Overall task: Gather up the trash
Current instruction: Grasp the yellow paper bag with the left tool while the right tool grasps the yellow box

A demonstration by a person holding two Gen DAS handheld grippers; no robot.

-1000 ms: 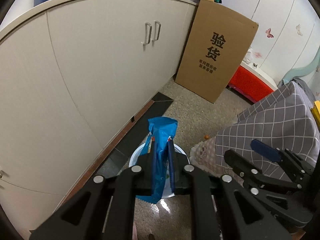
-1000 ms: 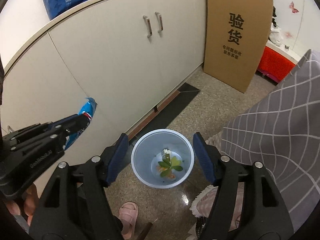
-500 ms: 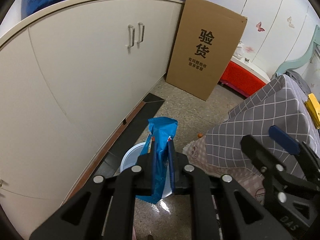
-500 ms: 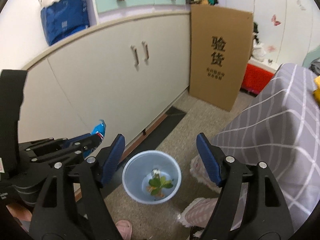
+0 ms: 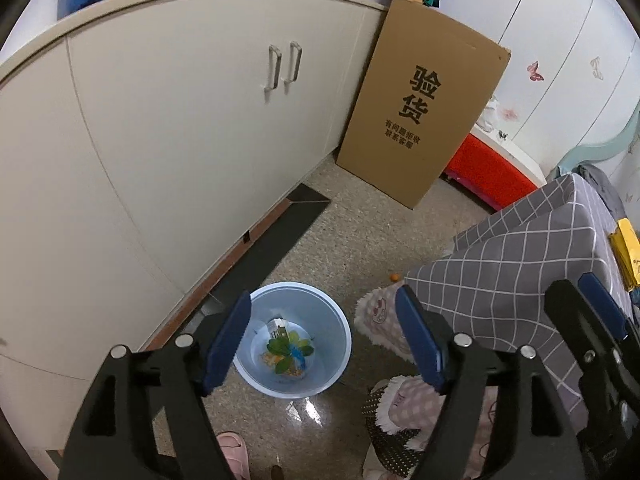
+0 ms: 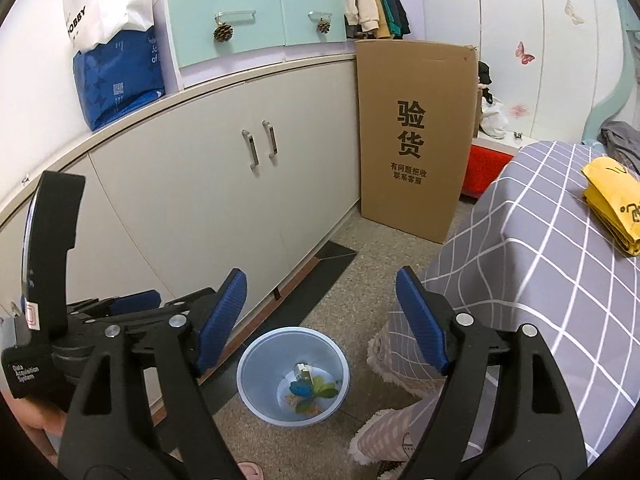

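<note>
Trash bin (image 5: pixel 294 340) sits on the floor under the left claw (image 5: pixel 322 338), whose empty jaws are opening above it; the blue wrapper (image 5: pixel 298 354) lies inside, and the right claw (image 6: pixel 320 320) gapes empty.

- Your left gripper (image 5: pixel 322 332) tilts steeply down, its jaws opening with nothing between the pads.
- Your right gripper (image 6: pixel 320 312) points downward at a shallower angle, jaws wide, gripping nothing.

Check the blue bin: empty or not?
Not empty. The blue bin stands upright on the floor with green leaves and a blue wrapper at its bottom.
</note>
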